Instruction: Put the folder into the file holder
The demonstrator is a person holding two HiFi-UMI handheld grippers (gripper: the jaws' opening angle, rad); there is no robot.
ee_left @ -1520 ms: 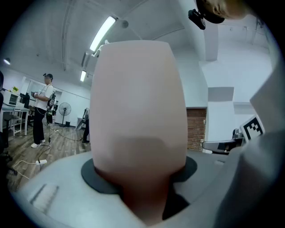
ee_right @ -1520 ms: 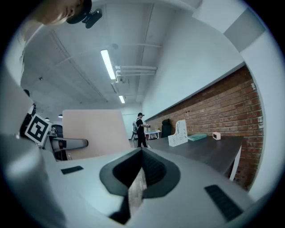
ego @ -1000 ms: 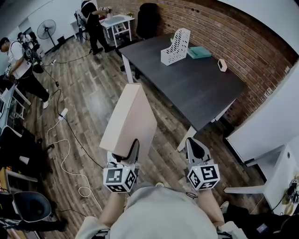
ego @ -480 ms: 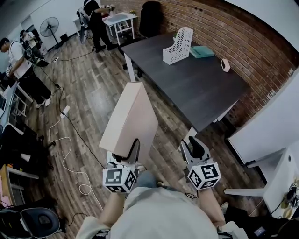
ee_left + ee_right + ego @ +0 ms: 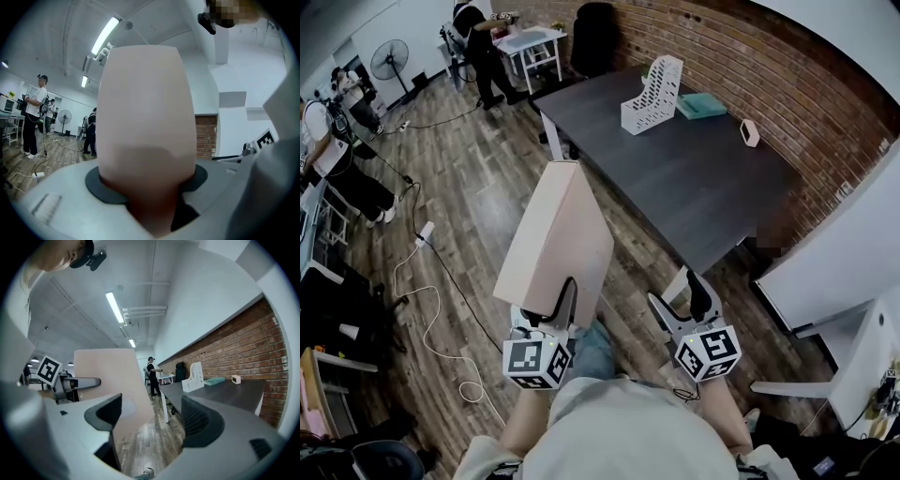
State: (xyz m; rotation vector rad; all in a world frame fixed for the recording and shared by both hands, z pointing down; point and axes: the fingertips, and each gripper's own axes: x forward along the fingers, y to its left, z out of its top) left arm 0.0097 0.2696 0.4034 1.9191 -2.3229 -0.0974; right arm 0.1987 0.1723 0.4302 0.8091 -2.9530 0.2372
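A pale beige folder [image 5: 555, 239] stands on edge above the wooden floor, its near end clamped in my left gripper [image 5: 546, 309]. In the left gripper view the folder [image 5: 145, 112] fills the middle, pressed between the dark pads [image 5: 101, 185]. My right gripper [image 5: 680, 302] is beside it to the right; its jaws have just been opening and hold nothing. Through the right gripper [image 5: 152, 416] I see the folder [image 5: 110, 376] at left. The white perforated file holder [image 5: 653, 94] stands upright on the far part of the dark table [image 5: 694, 187]; the right gripper view shows the file holder [image 5: 193, 377] too.
A teal flat item [image 5: 701, 105] and a small white object [image 5: 750, 133] lie on the table near the brick wall. Cables [image 5: 431, 309] run over the floor at left. People [image 5: 478, 42], a fan [image 5: 392, 58] and a black chair [image 5: 595, 36] are at the back.
The right gripper's jaws went from shut to wide open. Both grippers and the folder shifted slightly forward toward the table.
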